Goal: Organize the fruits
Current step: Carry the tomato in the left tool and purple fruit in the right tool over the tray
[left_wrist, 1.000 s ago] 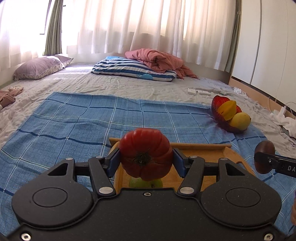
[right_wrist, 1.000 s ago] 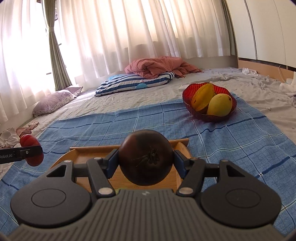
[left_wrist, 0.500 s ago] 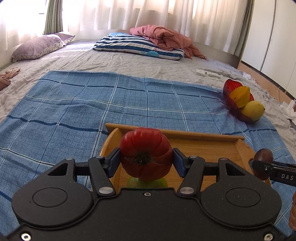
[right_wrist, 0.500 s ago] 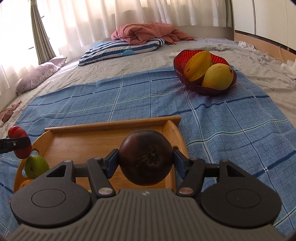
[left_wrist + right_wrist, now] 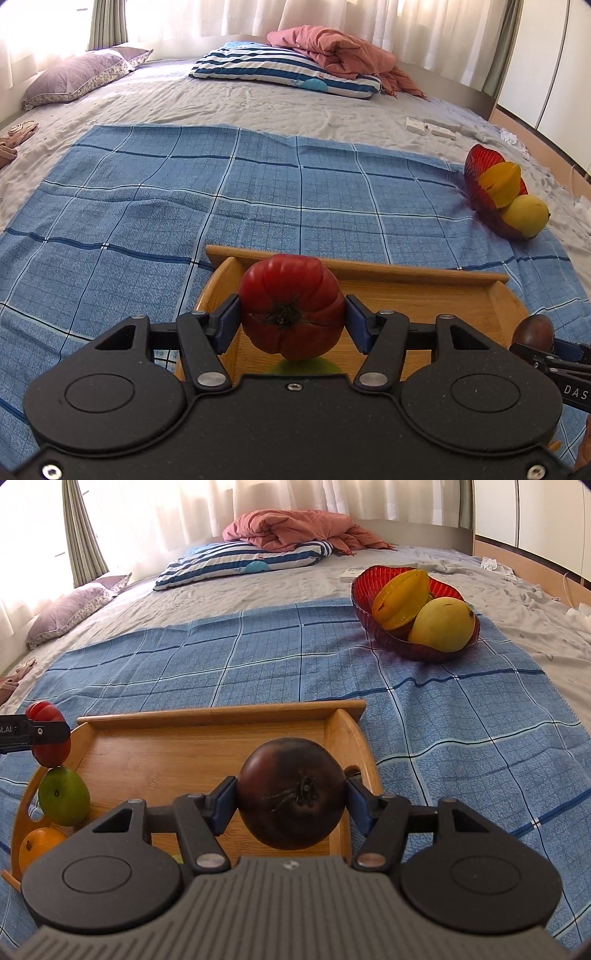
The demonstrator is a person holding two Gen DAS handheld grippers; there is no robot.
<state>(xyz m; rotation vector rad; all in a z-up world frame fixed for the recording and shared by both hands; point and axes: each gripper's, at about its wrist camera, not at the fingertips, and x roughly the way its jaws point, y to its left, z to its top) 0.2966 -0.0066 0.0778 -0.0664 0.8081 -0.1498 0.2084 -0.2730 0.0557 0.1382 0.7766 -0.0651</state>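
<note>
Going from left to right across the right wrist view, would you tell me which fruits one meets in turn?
Red tomato held in the left tongs → dark tomato held in the right tongs → starfruit → yellow mango. The green and orange fruits at the left overlap the red tomato's position, so they are omitted.

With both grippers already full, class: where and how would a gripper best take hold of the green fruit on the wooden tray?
Grip the green fruit across its round middle, coming from above. It sits against the wooden tray's left rim, the orange fruit close beside it, so a sideways approach looks blocked; its top is probably the only free side.
</note>
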